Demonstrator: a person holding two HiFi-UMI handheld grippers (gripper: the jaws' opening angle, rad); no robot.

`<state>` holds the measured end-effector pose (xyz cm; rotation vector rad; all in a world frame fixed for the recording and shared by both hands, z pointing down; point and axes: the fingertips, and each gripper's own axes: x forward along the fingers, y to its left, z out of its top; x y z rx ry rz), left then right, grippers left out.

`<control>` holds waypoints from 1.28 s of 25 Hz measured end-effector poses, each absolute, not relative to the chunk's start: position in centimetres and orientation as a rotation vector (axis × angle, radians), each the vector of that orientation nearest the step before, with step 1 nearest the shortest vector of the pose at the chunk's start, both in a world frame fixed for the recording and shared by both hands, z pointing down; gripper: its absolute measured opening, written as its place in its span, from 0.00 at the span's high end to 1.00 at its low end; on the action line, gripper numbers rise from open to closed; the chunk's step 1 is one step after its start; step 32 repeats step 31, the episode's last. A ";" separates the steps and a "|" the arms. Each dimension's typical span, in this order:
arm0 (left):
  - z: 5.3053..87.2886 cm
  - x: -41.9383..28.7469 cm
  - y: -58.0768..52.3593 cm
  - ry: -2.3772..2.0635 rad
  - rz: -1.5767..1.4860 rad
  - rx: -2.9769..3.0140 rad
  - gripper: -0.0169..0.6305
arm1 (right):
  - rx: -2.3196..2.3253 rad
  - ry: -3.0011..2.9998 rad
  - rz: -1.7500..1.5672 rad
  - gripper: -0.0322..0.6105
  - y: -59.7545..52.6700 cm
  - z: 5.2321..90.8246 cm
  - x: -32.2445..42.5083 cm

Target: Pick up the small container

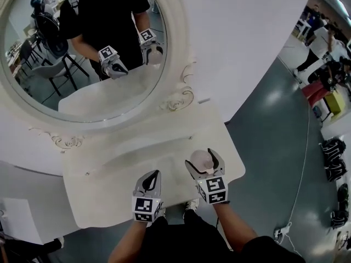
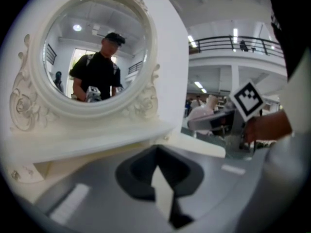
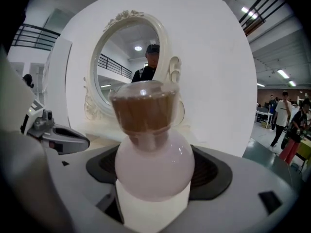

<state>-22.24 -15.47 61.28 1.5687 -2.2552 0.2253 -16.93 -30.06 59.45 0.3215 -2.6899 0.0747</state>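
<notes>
The small container [image 1: 201, 159] has a round pale pink body and a brown cap under a clear lid [image 3: 145, 111]. My right gripper [image 1: 203, 158] is shut on its pink body and holds it upright just above the right part of the white dressing table [image 1: 104, 174]. To its left my left gripper [image 1: 153, 174] hovers over the table's front edge, shut with nothing between its jaws. In the left gripper view the dark pads [image 2: 141, 174] meet in front, and the right gripper [image 2: 214, 119] shows at the right.
A big oval mirror [image 1: 82, 48] in an ornate white frame stands behind the table and reflects the person and both grippers. Grey floor lies to the right, with dark bags [image 1: 333, 158] and people at the far right edge.
</notes>
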 end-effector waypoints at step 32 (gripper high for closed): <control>56.3 -22.4 -17.2 -2.314 0.155 1.675 0.96 | 0.442 -2.861 -0.015 0.36 -31.0 50.3 -18.3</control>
